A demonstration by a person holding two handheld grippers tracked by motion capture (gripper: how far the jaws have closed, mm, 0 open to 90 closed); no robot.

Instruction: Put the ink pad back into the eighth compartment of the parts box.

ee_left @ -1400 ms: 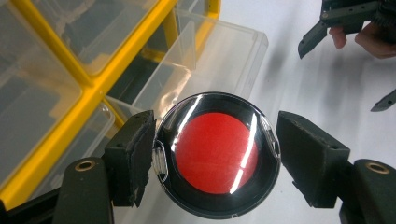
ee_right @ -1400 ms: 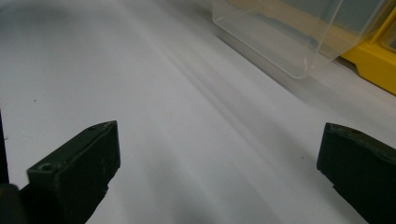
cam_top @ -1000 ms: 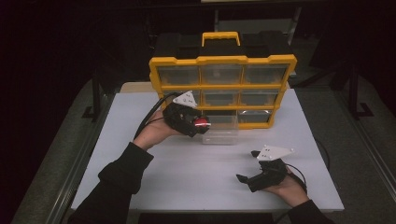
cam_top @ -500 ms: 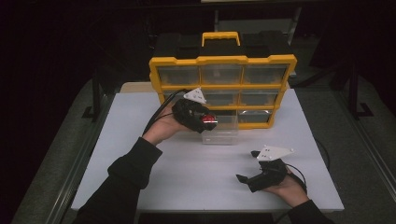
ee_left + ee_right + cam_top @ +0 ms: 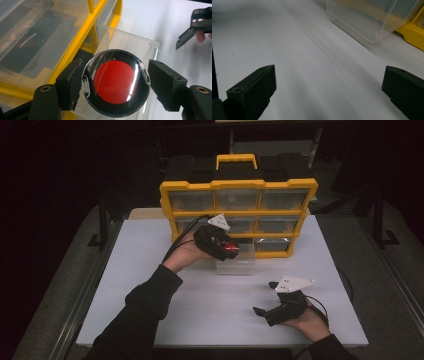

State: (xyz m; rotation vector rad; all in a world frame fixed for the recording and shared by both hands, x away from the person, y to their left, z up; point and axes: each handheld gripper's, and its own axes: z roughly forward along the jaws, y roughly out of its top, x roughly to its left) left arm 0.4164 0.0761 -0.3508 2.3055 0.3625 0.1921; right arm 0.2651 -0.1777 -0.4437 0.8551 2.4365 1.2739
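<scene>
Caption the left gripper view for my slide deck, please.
Left hand-held gripper clamps a round red-centred case above the pulled-out clear drawer of a yellow organizer.

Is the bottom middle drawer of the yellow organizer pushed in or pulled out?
Pulled out: the clear drawer juts from the yellow organizer onto the table, beneath the left gripper.

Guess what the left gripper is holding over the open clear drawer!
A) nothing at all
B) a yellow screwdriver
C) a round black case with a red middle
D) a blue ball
C: in the left gripper view, the left gripper has its jaws pressed on both sides of a round black case with a red middle, just above the pulled-out clear drawer of the yellow organizer.
</scene>
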